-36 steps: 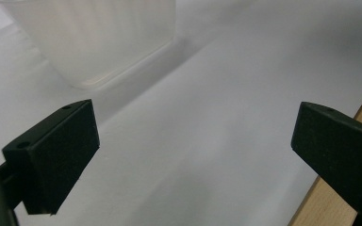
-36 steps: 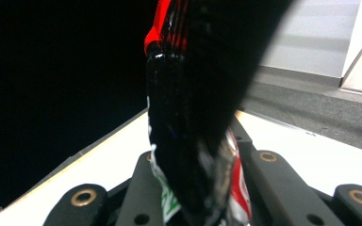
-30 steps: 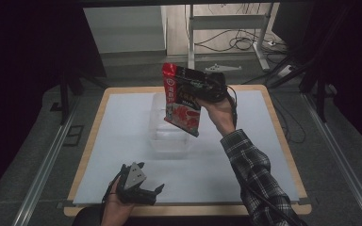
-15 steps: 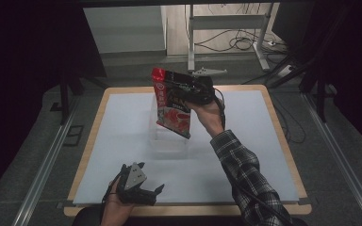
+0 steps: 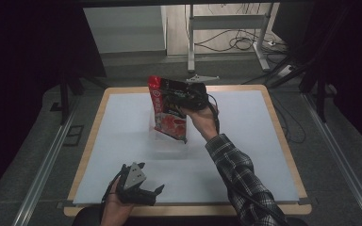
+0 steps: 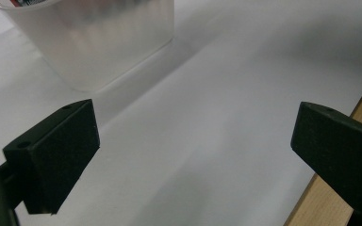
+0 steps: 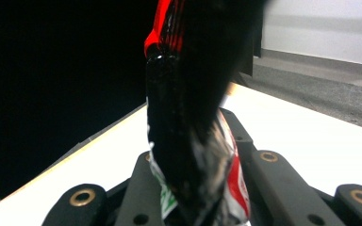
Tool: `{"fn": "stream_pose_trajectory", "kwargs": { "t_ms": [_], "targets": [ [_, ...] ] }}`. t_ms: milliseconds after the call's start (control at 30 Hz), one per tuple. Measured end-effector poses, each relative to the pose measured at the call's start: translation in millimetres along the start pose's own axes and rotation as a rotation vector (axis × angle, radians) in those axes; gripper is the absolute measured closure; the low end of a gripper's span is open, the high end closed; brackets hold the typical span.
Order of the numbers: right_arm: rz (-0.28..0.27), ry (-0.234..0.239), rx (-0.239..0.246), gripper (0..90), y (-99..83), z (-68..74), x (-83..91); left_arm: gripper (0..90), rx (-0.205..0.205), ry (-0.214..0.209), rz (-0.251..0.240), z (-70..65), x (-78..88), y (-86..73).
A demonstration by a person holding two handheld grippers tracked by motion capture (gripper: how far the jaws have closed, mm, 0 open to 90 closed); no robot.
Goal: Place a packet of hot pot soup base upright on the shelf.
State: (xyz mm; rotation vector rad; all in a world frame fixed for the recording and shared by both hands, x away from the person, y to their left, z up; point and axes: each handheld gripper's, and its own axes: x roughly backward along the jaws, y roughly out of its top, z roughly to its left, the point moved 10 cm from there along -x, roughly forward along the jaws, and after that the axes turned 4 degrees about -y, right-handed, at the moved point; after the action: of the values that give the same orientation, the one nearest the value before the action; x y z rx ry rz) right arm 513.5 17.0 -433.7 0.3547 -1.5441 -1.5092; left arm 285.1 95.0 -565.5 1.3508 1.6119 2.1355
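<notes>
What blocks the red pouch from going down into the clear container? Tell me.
Nothing visible does. The right gripper holds the red pouch upright directly over the clear container, whose open top looks unobstructed. The left gripper rests open near the table's front edge, well clear of the container.

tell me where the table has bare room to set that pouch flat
Bare white table lies right of the clear bin, and left of it toward the wooden edge. The middle is crowded by the bin and the pouch; the left claw takes the near edge.
</notes>
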Motion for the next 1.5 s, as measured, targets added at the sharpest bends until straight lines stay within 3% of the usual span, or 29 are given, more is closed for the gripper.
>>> {"fn": "stream_pose_trajectory", "kwargs": {
  "t_ms": [467, 767, 1167, 1300, 1500],
  "targets": [
    [0.01, -0.004, 0.01, 75.1, -20.0, 4.0, -7.3, 1.9, -0.008, -0.004, 0.012, -1.6, -0.5, -0.7],
    [0.009, -0.007, 0.013, 74.3, -27.3, 1.5, -2.9, 1.9, -0.012, -0.005, 0.017, -2.4, -1.5, -1.2],
    [0.067, -0.04, 0.028, 73.2, -49.1, -15.3, 7.0, 2.1, -0.023, -0.005, 0.03, -3.9, -3.4, -2.3],
    [0.063, -0.039, 0.018, 72.6, -54.3, -20.9, 9.9, 2.1, -0.023, -0.004, 0.033, -3.8, -3.7, -2.7],
    [0.107, -0.088, 0.081, 60.6, -63.7, -22.4, 5.3, 2.1, -0.025, -0.002, 0.035, -3.3, -3.8, -3.2]
  ]
}}
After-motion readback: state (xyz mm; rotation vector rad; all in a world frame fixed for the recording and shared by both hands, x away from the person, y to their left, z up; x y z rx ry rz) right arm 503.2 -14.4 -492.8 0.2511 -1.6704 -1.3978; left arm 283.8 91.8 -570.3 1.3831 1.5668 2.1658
